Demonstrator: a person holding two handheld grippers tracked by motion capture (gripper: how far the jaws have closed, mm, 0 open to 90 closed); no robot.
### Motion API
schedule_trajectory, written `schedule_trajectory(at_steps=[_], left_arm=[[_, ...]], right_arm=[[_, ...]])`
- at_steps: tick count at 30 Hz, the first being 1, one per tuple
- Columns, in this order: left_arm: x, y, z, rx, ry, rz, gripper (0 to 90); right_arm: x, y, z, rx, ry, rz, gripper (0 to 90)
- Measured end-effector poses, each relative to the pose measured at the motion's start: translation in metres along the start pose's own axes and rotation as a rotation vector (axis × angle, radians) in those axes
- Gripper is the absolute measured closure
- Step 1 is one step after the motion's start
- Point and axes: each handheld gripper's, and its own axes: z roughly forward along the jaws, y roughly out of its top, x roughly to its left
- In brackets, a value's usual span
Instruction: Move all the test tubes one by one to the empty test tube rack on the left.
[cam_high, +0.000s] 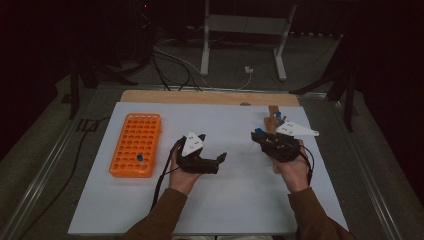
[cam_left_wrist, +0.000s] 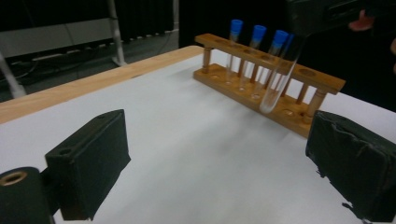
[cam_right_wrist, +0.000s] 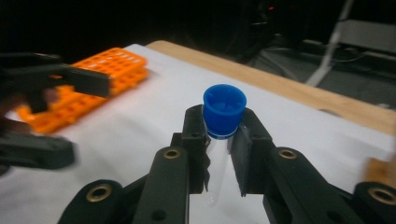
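We see clear glass tube (cam_right_wrist: 215, 163) with blue ribbed cap (cam_right_wrist: 224, 109) clamped in right gripper (cam_right_wrist: 219, 140), above white table (cam_high: 240, 200). Left gripper (cam_high: 212, 150) wide, empty, near orange rack (cam_high: 136, 145).

Brown sleeves (cam_high: 165, 217); black claws (cam_high: 209, 161), brass-ringed screw holes.

left tool (cam_high: 212, 161) jaws apart, right tool (cam_right_wrist: 219, 140) clamped

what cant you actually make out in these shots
- Wooden rack, high view: the right tongs and hand cover most of it, so its tubes cannot be counted there.
- Orange rack, right gripper view: blurred and partly behind the left tongs.
- Held tube, left gripper view: its cap sits behind the dark tongs body.
- Tube in the orange rack, high view: too small for detail.
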Motion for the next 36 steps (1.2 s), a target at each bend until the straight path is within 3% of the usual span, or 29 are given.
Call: schedule_trajectory(at_steps=[3,5,7,11,14,20,25,30,36], left_arm=[[-0.006,0.002,0.007,0.003,-0.013,0.006,9.3],[-0.010,0.003,0.012,0.009,-0.022,0.009,17.0],[-0.012,0.004,0.017,0.029,-0.017,0.009,18.9],[-0.017,0.004,0.023,0.033,-0.042,0.017,37.8],[-0.021,0.004,0.026,0.037,-0.065,0.045,51.2],[-0.026,0.004,0.030,0.025,-0.093,0.056,67.7],[-0.023,0.003,0.030,0.030,-0.098,0.057,76.1],[-0.024,0.001,0.030,0.033,-0.107,0.060,77.9],[-0.018,-0.002,0.029,0.048,-0.093,0.048,78.1]], right_arm=[[0.008,0.000,0.008,0.016,0.031,-0.002,76.8],[0.012,-0.001,0.012,0.022,0.050,0.001,76.9],[0.016,-0.001,0.015,0.024,0.066,0.004,76.9],[0.021,-0.001,0.019,0.026,0.094,0.015,76.8],[0.025,-0.002,0.021,0.031,0.104,0.006,76.8],[0.030,-0.002,0.025,0.040,0.118,-0.003,76.8],[0.032,-0.003,0.027,0.049,0.123,-0.009,76.8],[0.031,-0.004,0.027,0.054,0.133,-0.009,76.0],[0.025,-0.007,0.024,0.039,0.164,0.019,50.7]])
